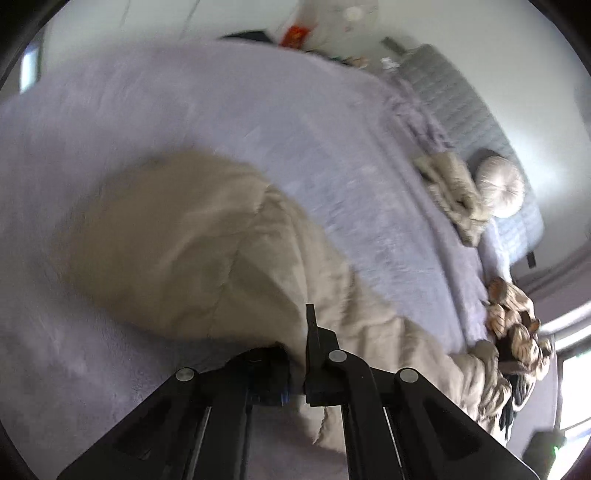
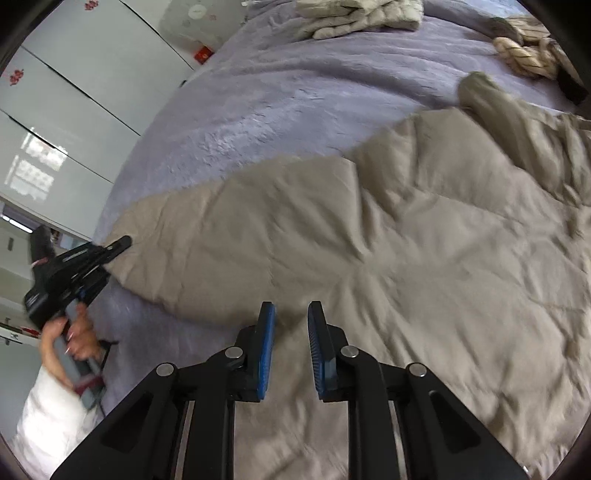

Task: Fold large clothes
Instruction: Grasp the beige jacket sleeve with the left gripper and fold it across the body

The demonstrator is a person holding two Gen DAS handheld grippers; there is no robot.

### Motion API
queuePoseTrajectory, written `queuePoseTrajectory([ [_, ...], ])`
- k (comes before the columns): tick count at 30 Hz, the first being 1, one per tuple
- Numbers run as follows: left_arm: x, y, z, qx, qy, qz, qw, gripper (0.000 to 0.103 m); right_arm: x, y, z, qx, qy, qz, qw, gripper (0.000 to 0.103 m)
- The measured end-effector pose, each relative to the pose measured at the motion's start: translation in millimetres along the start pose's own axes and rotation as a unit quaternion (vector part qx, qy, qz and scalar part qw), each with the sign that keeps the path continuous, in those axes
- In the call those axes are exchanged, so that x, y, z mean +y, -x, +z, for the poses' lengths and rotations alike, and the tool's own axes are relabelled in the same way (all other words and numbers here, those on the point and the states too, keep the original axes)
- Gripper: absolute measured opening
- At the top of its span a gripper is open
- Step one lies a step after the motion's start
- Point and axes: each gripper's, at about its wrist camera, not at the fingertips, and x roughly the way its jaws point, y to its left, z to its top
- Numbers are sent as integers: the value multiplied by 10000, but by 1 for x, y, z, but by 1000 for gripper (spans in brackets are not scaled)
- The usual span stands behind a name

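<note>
A large beige quilted coat (image 2: 406, 240) lies spread on the lilac bed cover (image 2: 295, 92). My right gripper (image 2: 291, 332) hovers over the coat's near part with a narrow gap between its blue pads (image 2: 266, 347); the fabric shows in the gap and the pads do not press on it. My left gripper (image 2: 116, 245), held by a hand (image 2: 70, 339) at the left, bites the coat's left corner. In the left wrist view the left gripper (image 1: 297, 350) is shut on the coat's (image 1: 184, 240) edge, and fabric hides one finger.
A folded pale garment (image 1: 454, 195) (image 2: 362, 14) and a round cushion (image 1: 500, 184) lie at the far side of the bed. A heap of patterned clothes (image 1: 513, 325) (image 2: 524, 55) sits beyond the coat. White wardrobe doors (image 2: 74, 92) stand past the bed's edge.
</note>
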Motion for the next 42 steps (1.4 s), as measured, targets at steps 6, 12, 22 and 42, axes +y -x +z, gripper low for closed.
queuePoseTrajectory([
  [6,-58,38,9,-246,-784,-533,9952,6,3,-60,5,248,-283,71,9993,20],
  [12,-156,51,-24,-223,-1916,-1026,9758,6,-8,-75,6,246,-500,208,9982,20],
  [22,-311,28,-171,344,-3843,-1307,9133,6,-109,64,-44,-471,-1397,268,9887,20],
  [42,-326,15,-305,418,-5144,-8,8566,100,-215,153,-88,-774,-1918,-855,9746,74],
])
